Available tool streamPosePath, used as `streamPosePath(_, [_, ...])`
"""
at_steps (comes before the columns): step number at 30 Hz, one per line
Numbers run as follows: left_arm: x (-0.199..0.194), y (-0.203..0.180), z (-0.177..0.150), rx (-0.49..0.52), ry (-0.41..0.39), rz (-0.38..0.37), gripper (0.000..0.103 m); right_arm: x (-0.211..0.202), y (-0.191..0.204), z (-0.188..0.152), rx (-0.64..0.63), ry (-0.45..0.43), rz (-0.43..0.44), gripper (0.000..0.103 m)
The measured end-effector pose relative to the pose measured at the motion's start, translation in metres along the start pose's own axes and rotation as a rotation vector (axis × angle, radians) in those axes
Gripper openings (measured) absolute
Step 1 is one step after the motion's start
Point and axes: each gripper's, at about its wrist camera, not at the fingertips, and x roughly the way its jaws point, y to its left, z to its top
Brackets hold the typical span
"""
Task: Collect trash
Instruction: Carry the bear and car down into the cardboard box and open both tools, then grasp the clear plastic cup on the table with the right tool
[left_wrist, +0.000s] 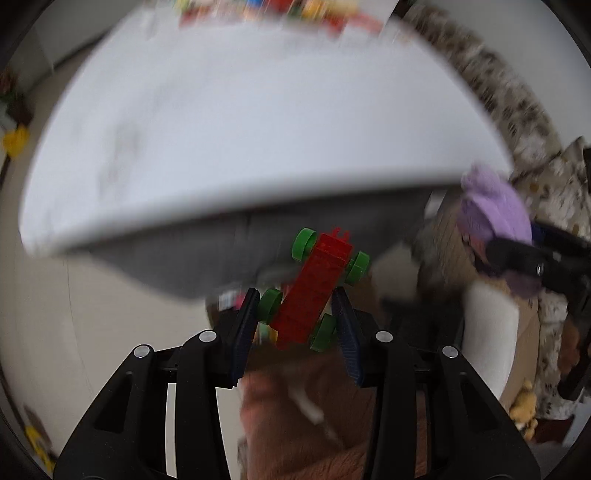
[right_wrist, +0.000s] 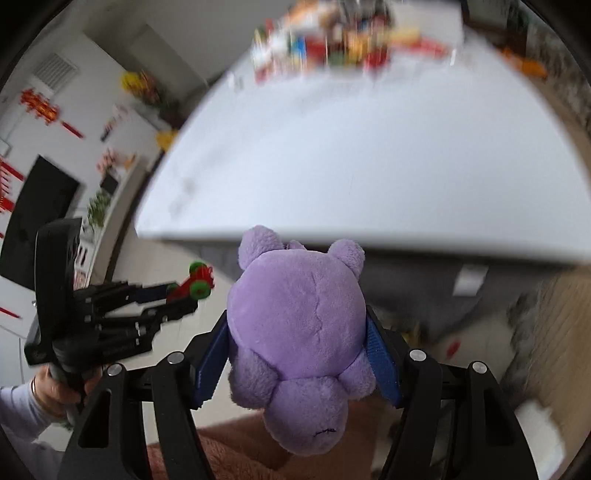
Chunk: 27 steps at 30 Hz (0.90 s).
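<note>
My left gripper (left_wrist: 297, 295) is shut on a red toy brick car with green wheels (left_wrist: 314, 284), held in the air below the near edge of the white table (left_wrist: 258, 129). My right gripper (right_wrist: 297, 332) is shut on a purple plush toy (right_wrist: 299, 332), also held in front of the white table (right_wrist: 369, 166). In the left wrist view the purple plush (left_wrist: 491, 206) and the right gripper (left_wrist: 517, 254) show at the right. In the right wrist view the left gripper (right_wrist: 184, 295) with the red car (right_wrist: 195, 282) shows at the left.
A blurred pile of colourful toys (right_wrist: 340, 40) lies at the table's far end; it also shows in the left wrist view (left_wrist: 280, 14). A patterned sofa or cloth (left_wrist: 546, 192) is at the right. A dark screen (right_wrist: 37, 218) stands against the left wall.
</note>
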Motion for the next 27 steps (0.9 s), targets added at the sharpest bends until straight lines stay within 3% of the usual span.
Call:
streamPosePath(6, [0.159,0.036,-0.051,-0.114,0.228,0.007,0.040,0.165,-0.038,-0.056,0.032,0.189,-0.148,0.067])
streamPosePath(8, [0.212,0.042,-0.056,-0.125,0.294,0.011,0.042,0.215,-0.059,-0.067,0.066,0.255,-0.194,0.075])
streamPosePath(10, [0.266,0.049,-0.062,-0.153,0.405,0.049,0.077,0.260,-0.082,-0.077,0.101,0.342,-0.243,0.084])
streamPosePath(12, [0.307,0.056,-0.059,-0.183,0.493,0.070,0.079,0.281,-0.095,-0.083,0.117,0.393,-0.299,0.084])
streamPosePath(15, [0.312,0.071,-0.060,-0.209,0.507,0.080,0.079,0.285,-0.101,-0.086,0.159,0.392,-0.309,0.084])
streamPosePath(20, [0.270,0.081,-0.058,-0.157,0.468,0.086,0.079,0.254,-0.093,-0.088,0.140,0.355,-0.288,0.085])
streamPosePath(24, [0.206,0.073,-0.054,-0.147,0.379,0.049,0.079,0.199,-0.065,-0.073,0.096,0.274,-0.249,0.085])
streamPosePath(27, [0.142,0.058,-0.046,-0.114,0.258,0.032,0.079,0.125,-0.030,-0.039,0.052,0.134,-0.153,0.085])
